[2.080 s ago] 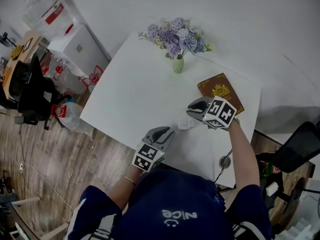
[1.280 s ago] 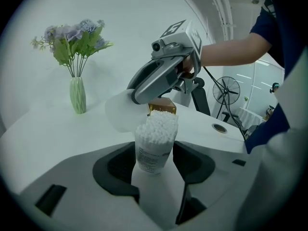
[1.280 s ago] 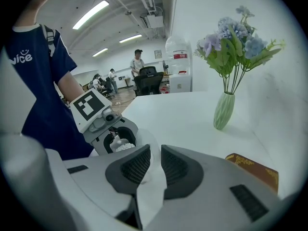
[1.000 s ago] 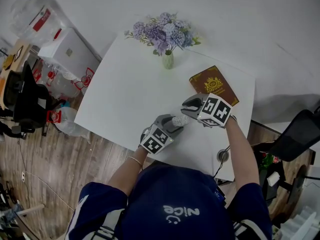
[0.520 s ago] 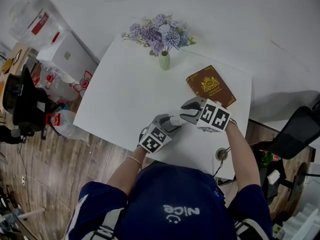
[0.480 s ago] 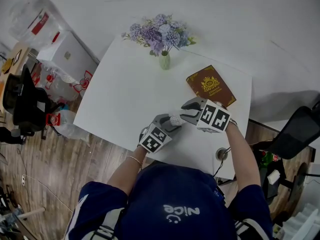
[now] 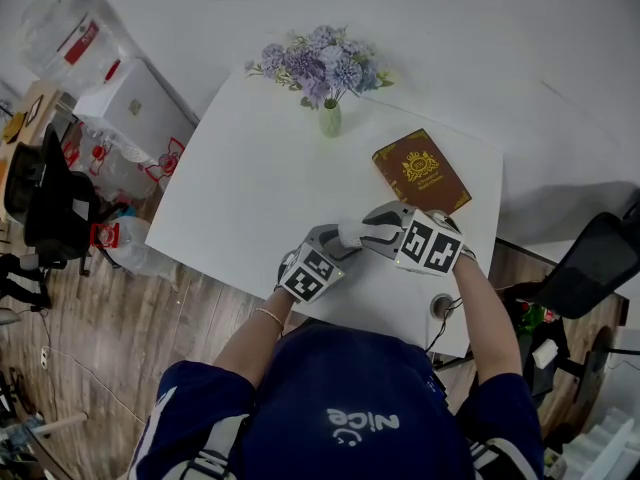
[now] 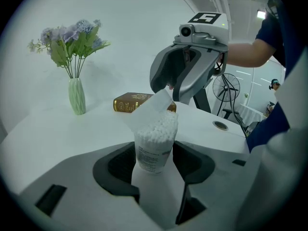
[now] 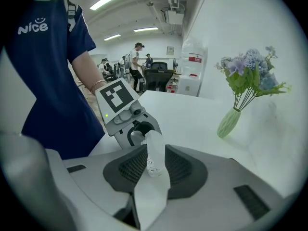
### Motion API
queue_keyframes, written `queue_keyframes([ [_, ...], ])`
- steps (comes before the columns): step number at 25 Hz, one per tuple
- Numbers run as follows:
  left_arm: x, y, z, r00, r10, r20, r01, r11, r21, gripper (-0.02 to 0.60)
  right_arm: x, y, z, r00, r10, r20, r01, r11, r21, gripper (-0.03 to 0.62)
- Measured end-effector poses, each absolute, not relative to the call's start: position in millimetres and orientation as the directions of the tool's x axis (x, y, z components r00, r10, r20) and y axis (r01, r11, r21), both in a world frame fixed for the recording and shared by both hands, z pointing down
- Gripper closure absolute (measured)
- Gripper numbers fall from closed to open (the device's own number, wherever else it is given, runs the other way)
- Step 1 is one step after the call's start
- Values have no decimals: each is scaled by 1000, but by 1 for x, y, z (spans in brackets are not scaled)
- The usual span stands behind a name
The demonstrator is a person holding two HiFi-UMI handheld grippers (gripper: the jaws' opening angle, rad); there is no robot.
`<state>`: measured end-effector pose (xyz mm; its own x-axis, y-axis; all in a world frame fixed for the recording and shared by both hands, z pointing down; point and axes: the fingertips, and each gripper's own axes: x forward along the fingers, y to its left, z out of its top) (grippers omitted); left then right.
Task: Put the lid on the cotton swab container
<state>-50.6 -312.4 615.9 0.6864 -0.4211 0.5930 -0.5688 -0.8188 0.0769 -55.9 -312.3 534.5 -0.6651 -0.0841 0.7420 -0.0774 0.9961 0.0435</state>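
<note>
One clear cylindrical container (image 8: 153, 141) | left tongs (image 8: 155, 154) clamping | flat translucent lid (image 8: 149, 110) tilted

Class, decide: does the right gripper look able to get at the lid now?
Probably yes: the lid stands tilted between the fingers of the right gripper, which have just been opening, and nothing blocks it; the left gripper holds the container.

You stood at a white counter (image 7: 250, 178) against a white wall (image 7: 480, 28), wood floor (image 7: 90, 338) left of it, black chair (image 7: 590, 288) right.
</note>
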Motion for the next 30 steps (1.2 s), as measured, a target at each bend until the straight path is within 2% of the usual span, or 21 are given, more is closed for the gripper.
queue_keyframes([
  [15,-50,-312,618,682,-426,595,-569,-820,64,322,-68,-286,543,-699,-23,715,-86,995,-52,502],
  [19,-51,-311,620,674,-420,608,-570,-819,67,322,-68,-288,546,-705,-47,708,-128,990,-62,526],
  [30,-50,-311,619,667,-418,617,-572,-818,64,319,-68,-291,548,-697,-80,712,-237,964,-123,534],
])
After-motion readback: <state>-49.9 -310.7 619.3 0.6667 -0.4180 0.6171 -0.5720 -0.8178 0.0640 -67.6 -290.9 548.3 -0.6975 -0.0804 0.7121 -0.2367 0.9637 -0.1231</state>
